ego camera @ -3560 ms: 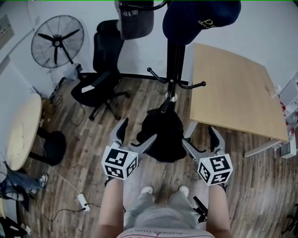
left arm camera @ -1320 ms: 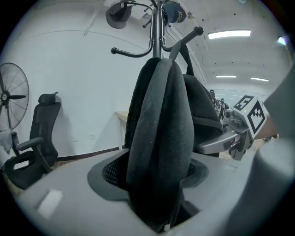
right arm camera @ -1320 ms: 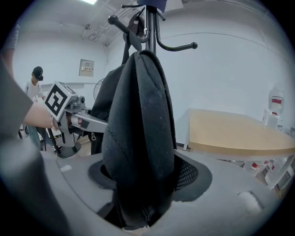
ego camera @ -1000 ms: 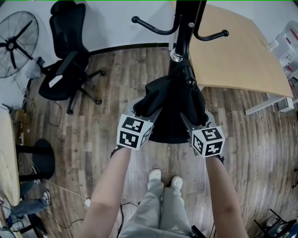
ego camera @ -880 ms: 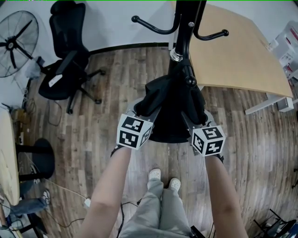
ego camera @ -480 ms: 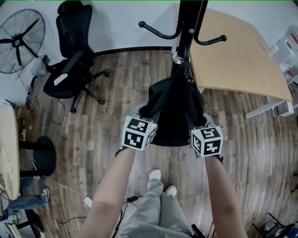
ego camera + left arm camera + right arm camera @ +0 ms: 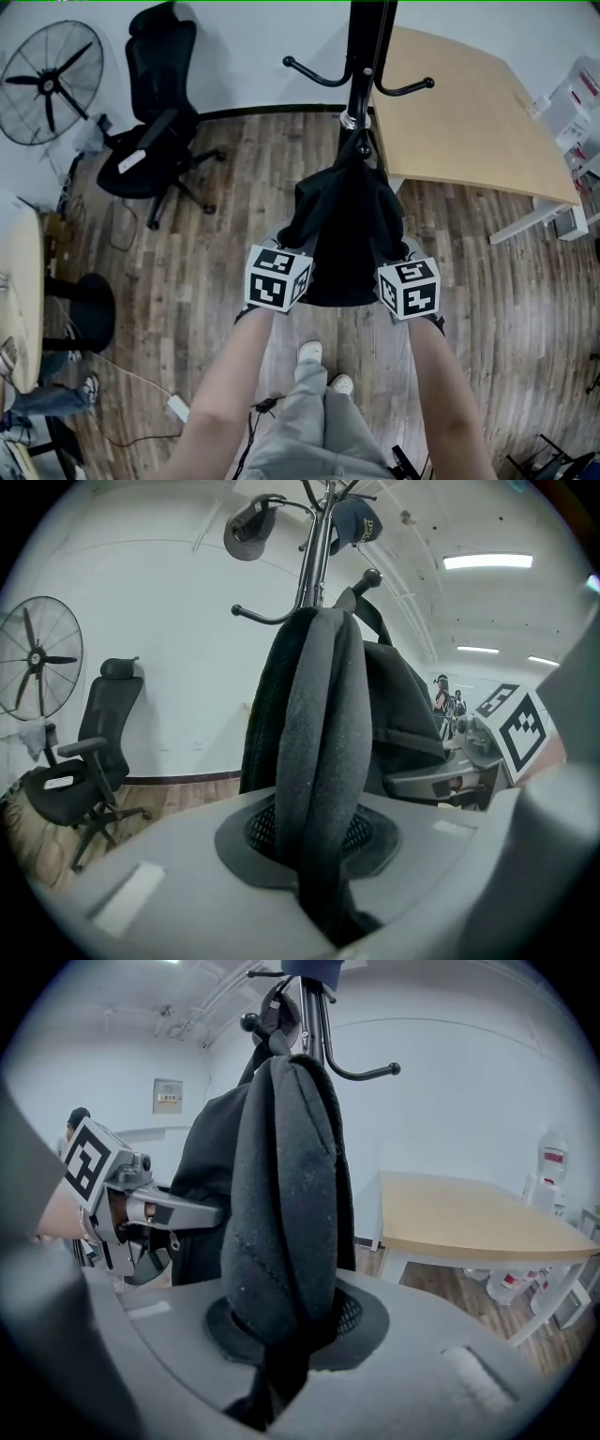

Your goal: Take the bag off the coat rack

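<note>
— What colour is the bag [image 7: 342,225]?
— Black, like the coat rack [image 7: 360,37] and the office chair [image 7: 155,122].
— And the cubes on the left gripper [image 7: 296,246] and right gripper [image 7: 392,251]?
— White with black square markers.
— The floor [image 7: 234,187]?
— Brown wood-grain planks. The table [image 7: 469,112] is pale tan.

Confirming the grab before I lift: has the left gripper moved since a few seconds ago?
Yes: the left gripper has come in toward the coat rack; its jaws have just been closing and now pinch the bag.
</note>
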